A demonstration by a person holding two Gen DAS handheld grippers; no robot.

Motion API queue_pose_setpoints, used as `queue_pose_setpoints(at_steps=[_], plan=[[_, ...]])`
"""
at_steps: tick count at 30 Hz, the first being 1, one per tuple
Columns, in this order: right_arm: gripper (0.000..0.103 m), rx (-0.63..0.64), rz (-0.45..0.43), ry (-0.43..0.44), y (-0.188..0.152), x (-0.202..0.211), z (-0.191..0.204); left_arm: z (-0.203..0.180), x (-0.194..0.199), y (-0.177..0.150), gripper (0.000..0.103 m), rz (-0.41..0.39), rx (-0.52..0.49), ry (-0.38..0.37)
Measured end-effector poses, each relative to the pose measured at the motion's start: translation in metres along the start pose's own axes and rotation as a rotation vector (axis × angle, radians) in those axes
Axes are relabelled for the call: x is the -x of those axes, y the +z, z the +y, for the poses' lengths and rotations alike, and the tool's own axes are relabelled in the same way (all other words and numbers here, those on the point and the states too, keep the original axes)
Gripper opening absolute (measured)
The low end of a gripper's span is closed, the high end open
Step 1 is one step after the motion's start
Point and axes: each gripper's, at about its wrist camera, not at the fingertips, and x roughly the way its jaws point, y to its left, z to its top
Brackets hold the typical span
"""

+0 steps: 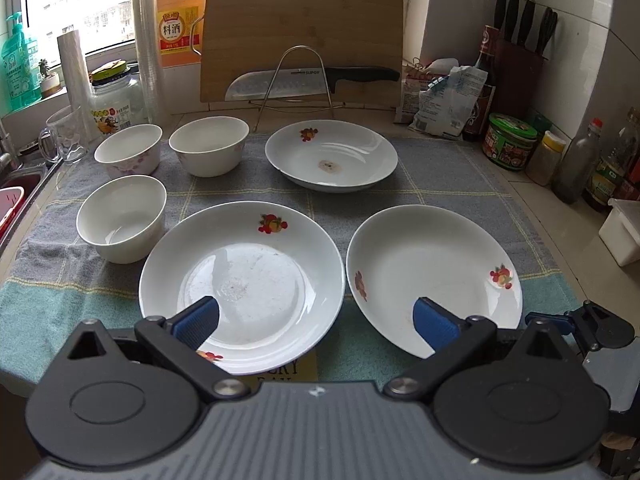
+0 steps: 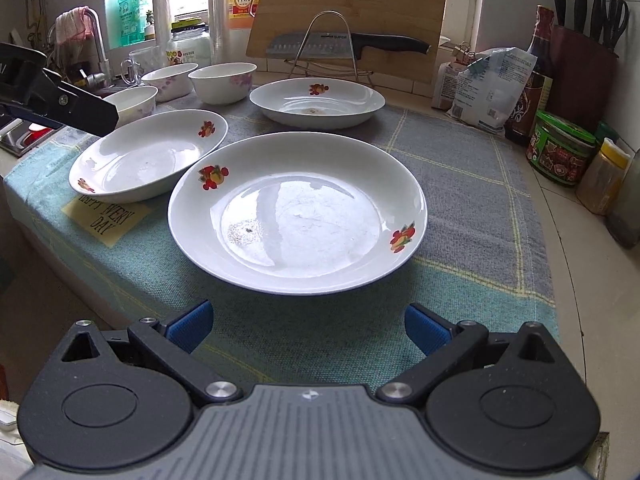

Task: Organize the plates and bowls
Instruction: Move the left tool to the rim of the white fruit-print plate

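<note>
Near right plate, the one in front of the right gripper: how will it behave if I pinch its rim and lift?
The near right plate looks glazed and glossy, so the rim is probably slick between the pads. It seems to be ceramic: rigid, fairly heavy, chippable. Held by one edge, it will likely droop. The right gripper is open.

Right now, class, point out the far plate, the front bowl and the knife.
far plate (image 1: 352, 156): left wrist view, bare inner slope right of its brown stain.
front bowl (image 1: 120, 216): left wrist view, inner wall of the nearest bowl.
knife (image 2: 312, 46): right wrist view, blade on the wire rack.
</note>
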Motion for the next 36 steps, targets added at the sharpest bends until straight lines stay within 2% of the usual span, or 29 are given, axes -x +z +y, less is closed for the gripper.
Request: queue_pose_setpoints(at_steps=[3,7,12,17,21,24,32,36], plan=[[0.103,-0.006,0.010,0.000,-0.001,-0.008,-0.003,0.001,-0.008,0.003,0.102,0.016,-0.009,-0.032],[0.103,-0.016,-0.003,-0.003,-0.001,-0.014,-0.005,0.004,-0.021,0.010,0.102,0.046,0.004,-0.114],[0.103,0.008,-0.020,-0.001,0.000,-0.018,-0.002,0.001,-0.041,0.026,0.102,0.085,-0.048,-0.134],[0.103,0.014,-0.043,0.006,-0.001,-0.019,-0.003,-0.007,-0.061,0.042,0.102,0.110,-0.138,-0.173],[0.103,0.013,-0.072,0.006,-0.004,-0.019,-0.004,-0.014,-0.078,0.056,0.102,0.127,-0.207,-0.248],[0.103,0.007,-0.083,-0.002,-0.004,-0.019,-0.003,-0.023,-0.091,0.064,0.102,0.142,-0.263,-0.276],[0.103,0.005,-0.105,-0.005,-0.004,-0.022,-0.003,-0.042,-0.123,0.074,0.102,0.213,-0.387,-0.359],[0.103,0.002,-0.105,-0.006,-0.004,-0.022,-0.003,-0.047,-0.138,0.078,0.102,0.271,-0.432,-0.426]])
